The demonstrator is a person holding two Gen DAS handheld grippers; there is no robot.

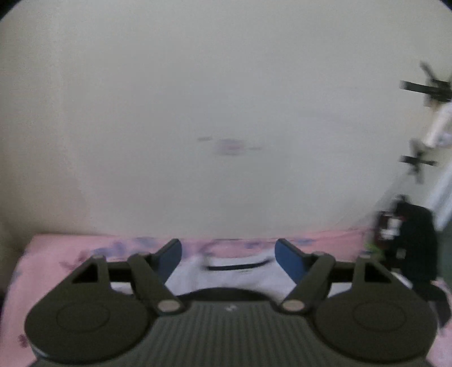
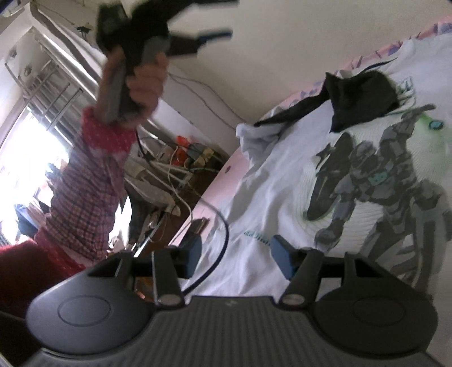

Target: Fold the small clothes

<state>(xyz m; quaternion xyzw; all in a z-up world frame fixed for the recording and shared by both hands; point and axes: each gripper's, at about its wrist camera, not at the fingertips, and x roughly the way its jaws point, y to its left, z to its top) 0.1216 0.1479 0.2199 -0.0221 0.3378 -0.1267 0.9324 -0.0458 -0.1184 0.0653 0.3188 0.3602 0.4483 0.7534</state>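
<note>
A white T-shirt (image 2: pixel 268 183) with a print of an armoured figure lies spread on the pink bedsheet (image 2: pixel 216 194). A small black garment (image 2: pixel 361 96) lies crumpled on its far part. My right gripper (image 2: pixel 236 248) hovers low over the shirt's near edge, open, with nothing between its blue pads. A hand holds my left gripper (image 2: pixel 226 18) high above the bed, open and empty. In the left wrist view the left gripper (image 1: pixel 228 248) points at the wall, with the white shirt (image 1: pixel 234 278) and its dark trim below.
A thin dark cord or trim (image 2: pixel 224 240) curves across the sheet by the right gripper's left finger. Beside the bed are tangled cables and a rack (image 2: pixel 180 158). A bright window (image 2: pixel 28 155) is at left. A black bag (image 1: pixel 409 240) stands at the bed's right end.
</note>
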